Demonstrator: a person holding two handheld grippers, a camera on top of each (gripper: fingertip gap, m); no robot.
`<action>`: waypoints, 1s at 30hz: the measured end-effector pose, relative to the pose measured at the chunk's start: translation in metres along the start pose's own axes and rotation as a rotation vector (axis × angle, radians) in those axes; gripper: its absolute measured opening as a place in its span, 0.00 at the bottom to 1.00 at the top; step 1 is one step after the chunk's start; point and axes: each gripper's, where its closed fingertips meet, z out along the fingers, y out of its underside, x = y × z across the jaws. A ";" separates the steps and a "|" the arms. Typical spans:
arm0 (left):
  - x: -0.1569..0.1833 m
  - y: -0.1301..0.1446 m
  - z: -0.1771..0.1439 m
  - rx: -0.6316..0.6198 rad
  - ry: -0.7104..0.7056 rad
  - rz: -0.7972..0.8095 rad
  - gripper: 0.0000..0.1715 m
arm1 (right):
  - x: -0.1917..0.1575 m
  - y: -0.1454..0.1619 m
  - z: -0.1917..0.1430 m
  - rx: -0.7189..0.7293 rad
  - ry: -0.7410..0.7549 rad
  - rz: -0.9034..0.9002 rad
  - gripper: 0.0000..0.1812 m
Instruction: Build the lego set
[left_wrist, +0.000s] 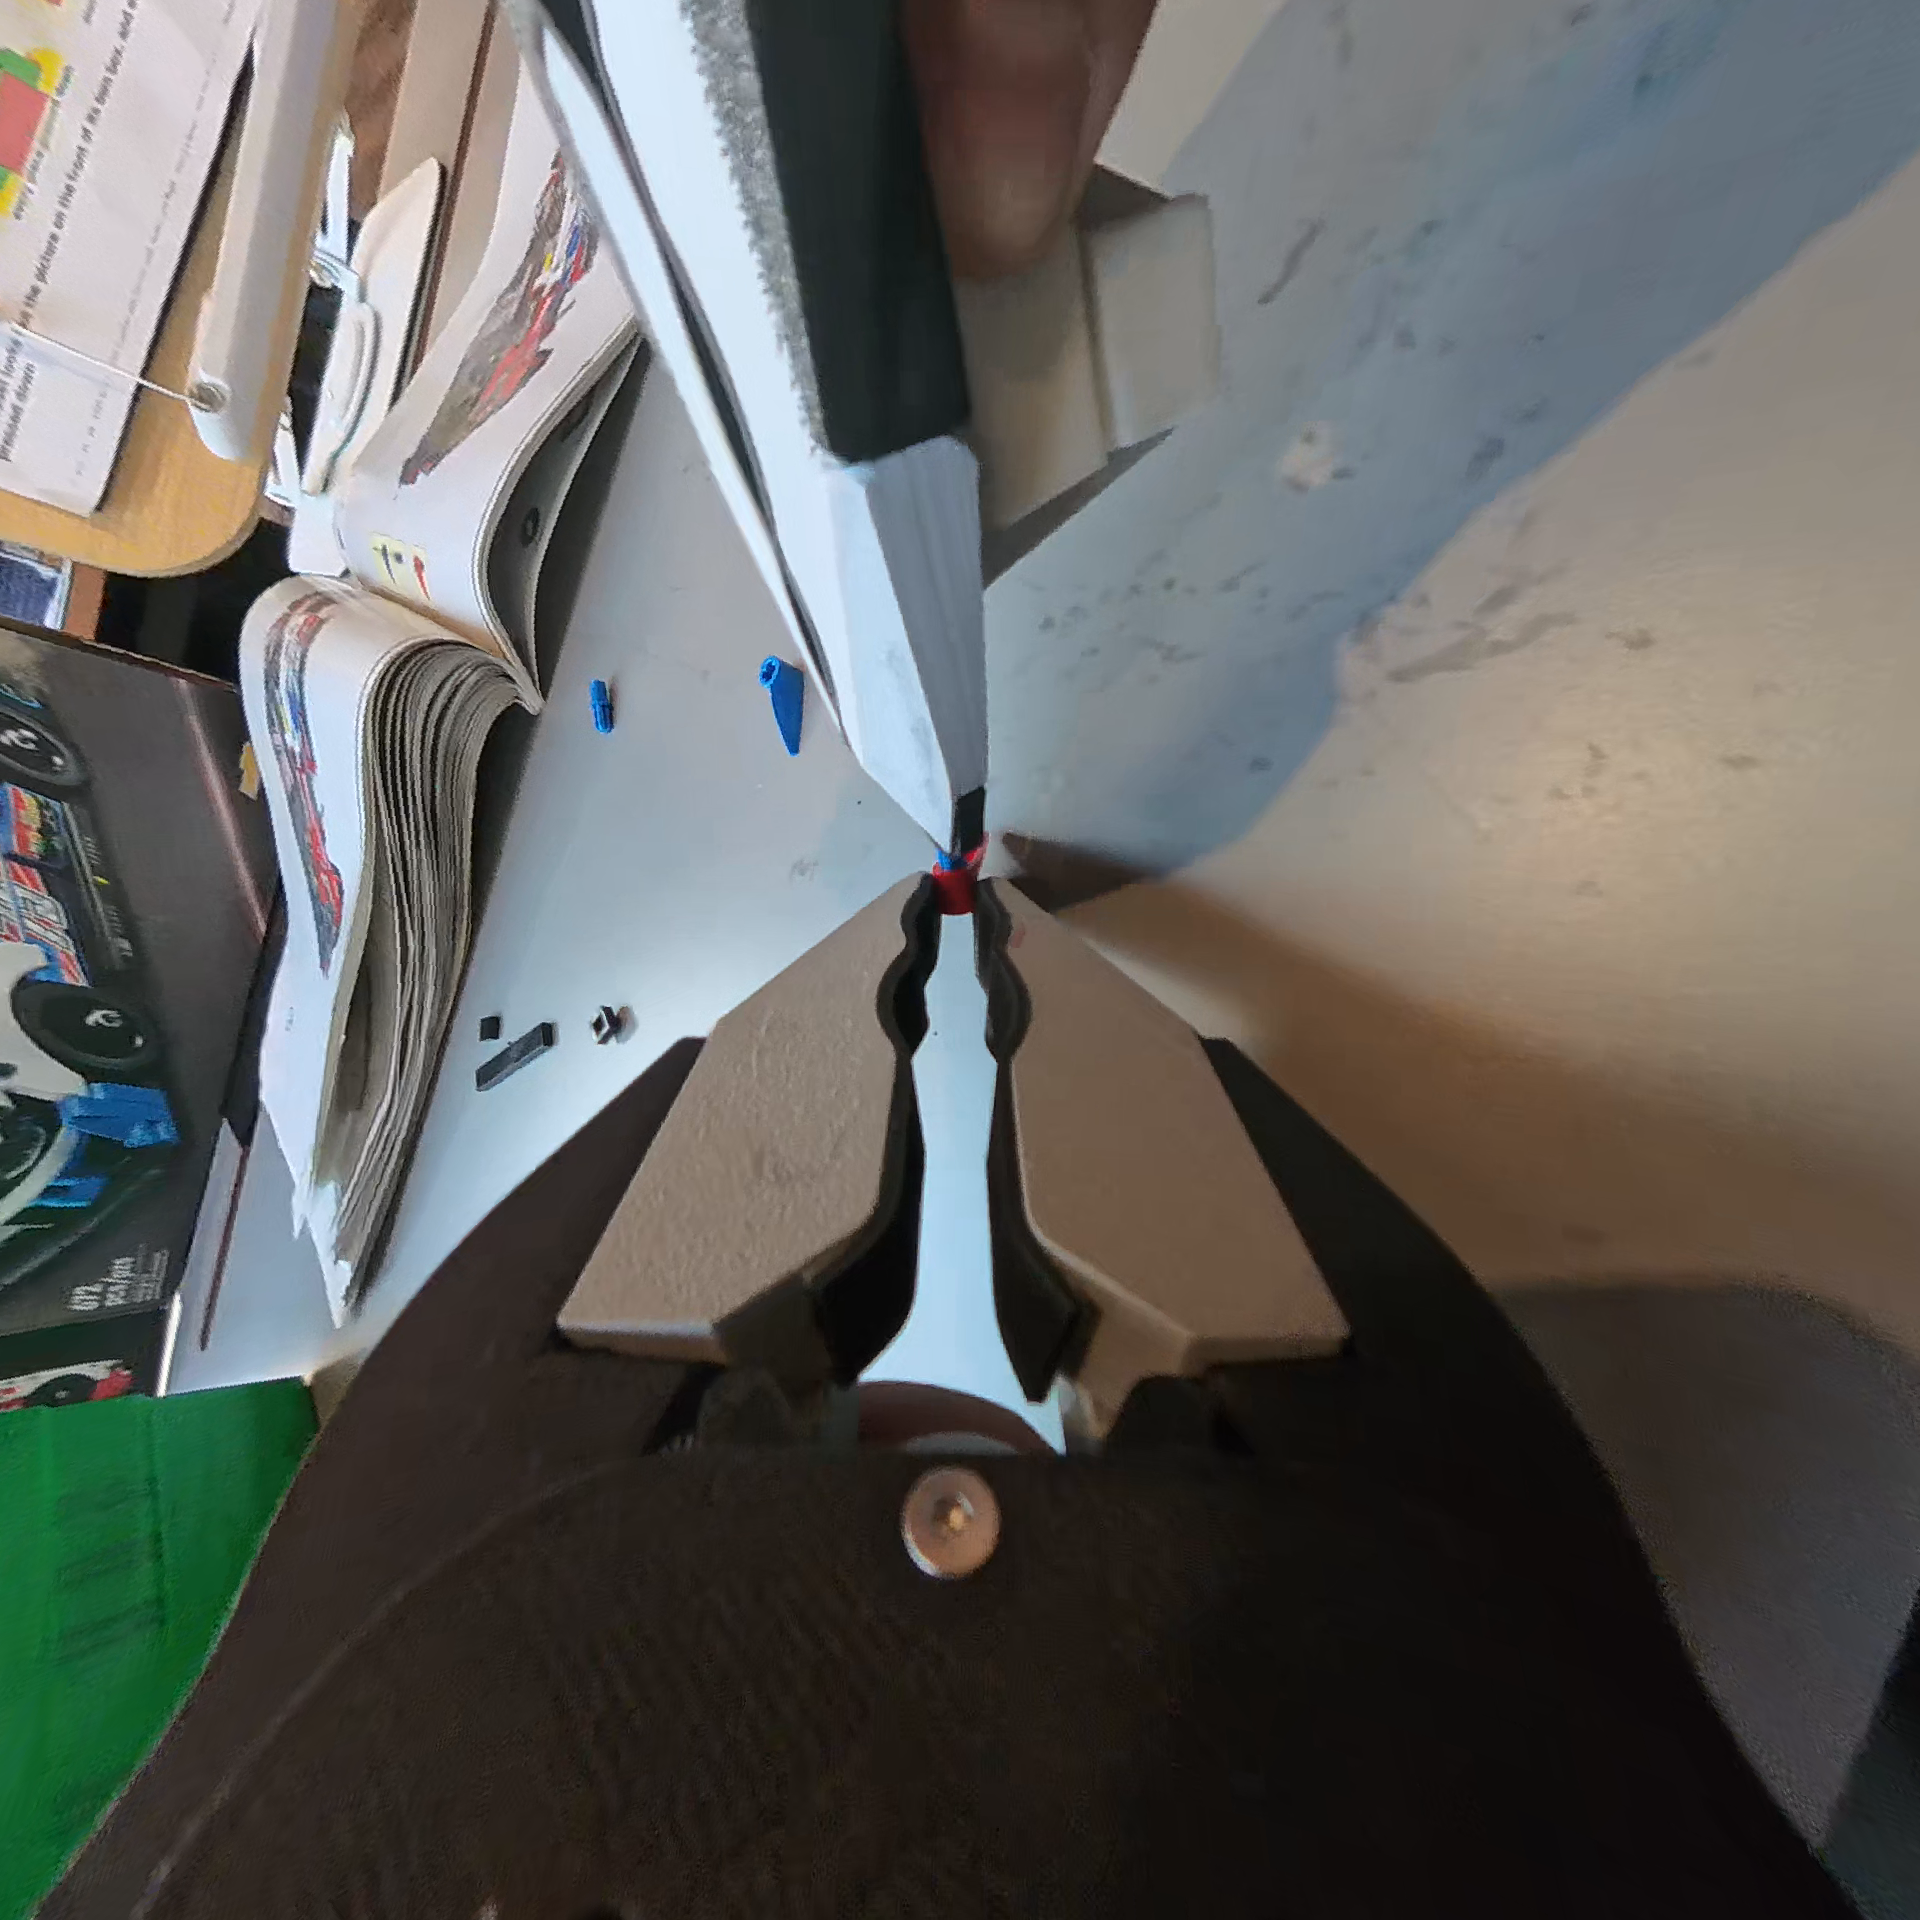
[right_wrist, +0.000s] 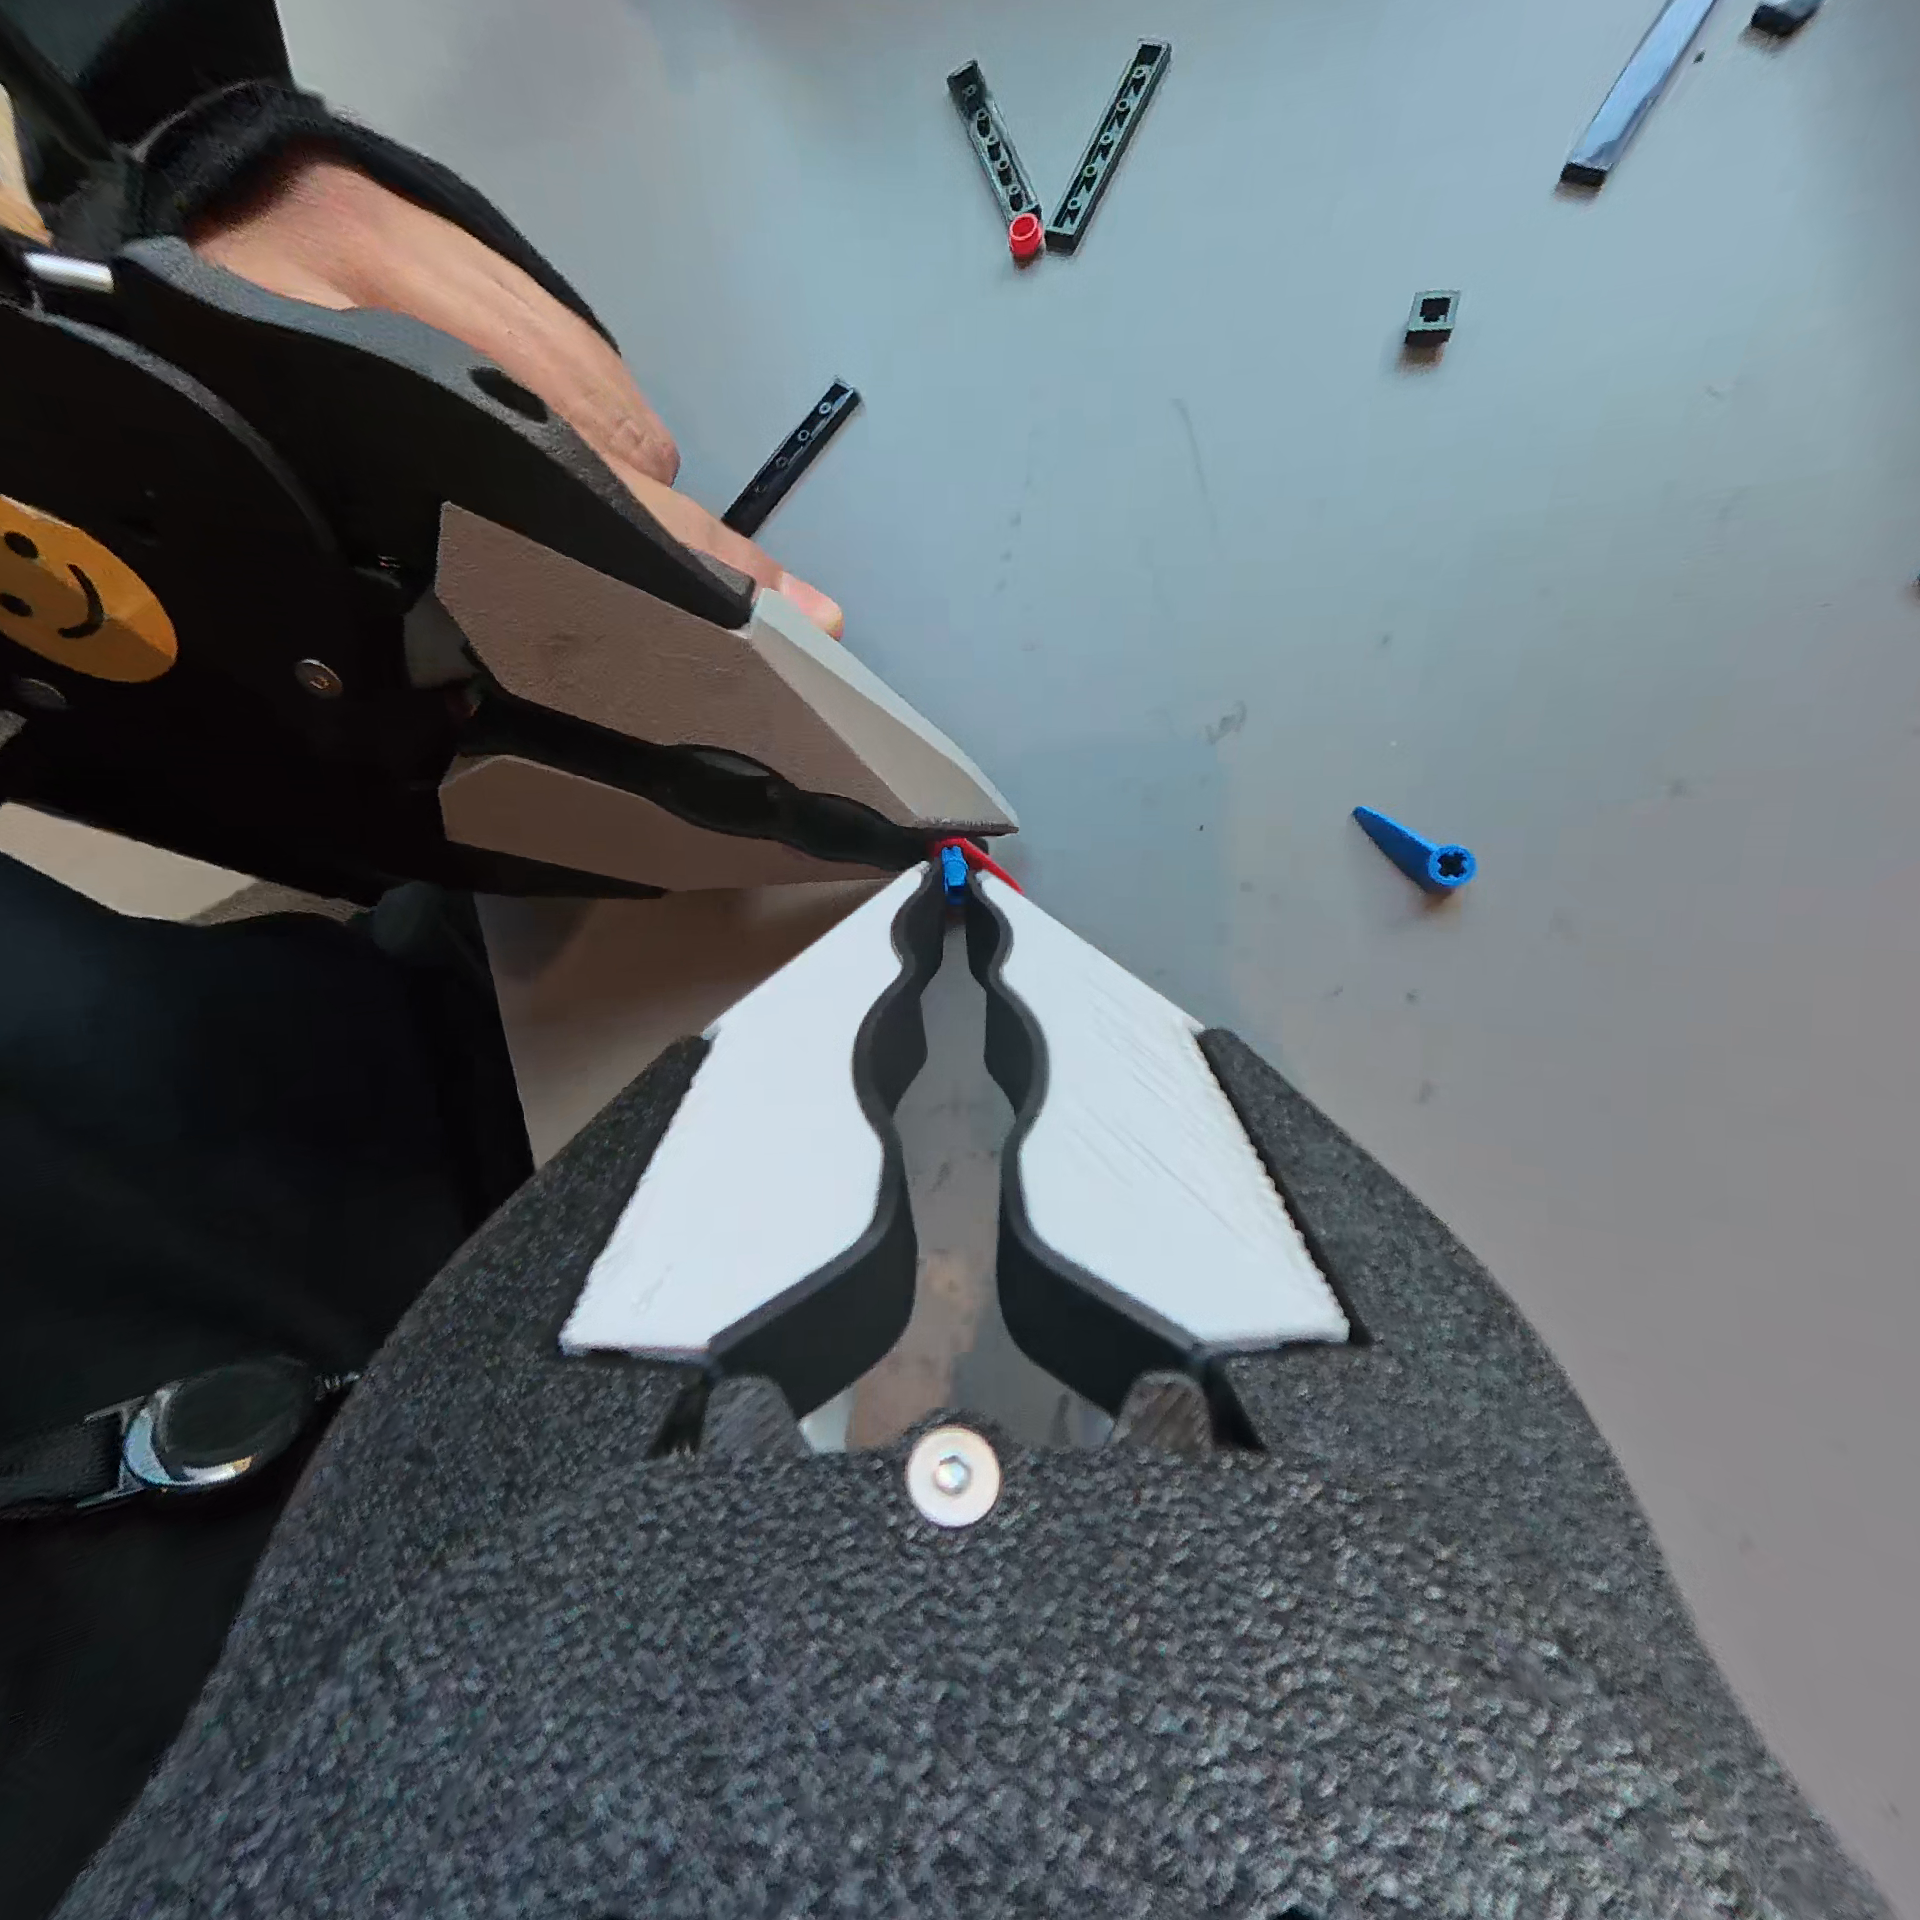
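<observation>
My left gripper (left_wrist: 954, 906) is shut on a small red piece (left_wrist: 953, 891). My right gripper (right_wrist: 954, 889) is shut on a small blue pin (right_wrist: 953, 878). The two grippers meet tip to tip above the white table. The blue pin touches the red piece (right_wrist: 987, 864). In the left wrist view the right gripper (left_wrist: 961, 826) comes down from above, with the blue pin (left_wrist: 945, 860) at its tip. In the right wrist view the left gripper (right_wrist: 961, 834) comes in from the left, held by a hand.
Loose on the table (right_wrist: 1351, 623) are two black beams (right_wrist: 1107, 145), a red round stud (right_wrist: 1025, 234), another black beam (right_wrist: 795, 452), a small black square piece (right_wrist: 1432, 315) and a blue wedge-shaped piece (right_wrist: 1418, 852). An open instruction booklet (left_wrist: 416, 831), a set box (left_wrist: 83, 987) and a blue pin (left_wrist: 600, 707) lie at left. Less than 4 cm separates the two grippers' tips. Left tips and right tips are each some 15 centimetres from the red round stud (right_wrist: 1025, 234).
</observation>
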 end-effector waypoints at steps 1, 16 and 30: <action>-0.001 0.000 0.000 0.001 0.004 -0.017 0.02 | 0.000 -0.001 -0.001 0.029 -0.017 0.025 0.01; -0.023 -0.061 -0.046 0.413 0.097 -0.271 0.16 | -0.044 -0.036 -0.073 0.563 -0.649 0.312 0.01; -0.033 -0.042 -0.028 0.213 -0.095 -0.178 0.02 | -0.016 -0.040 -0.062 0.578 -0.069 0.054 0.14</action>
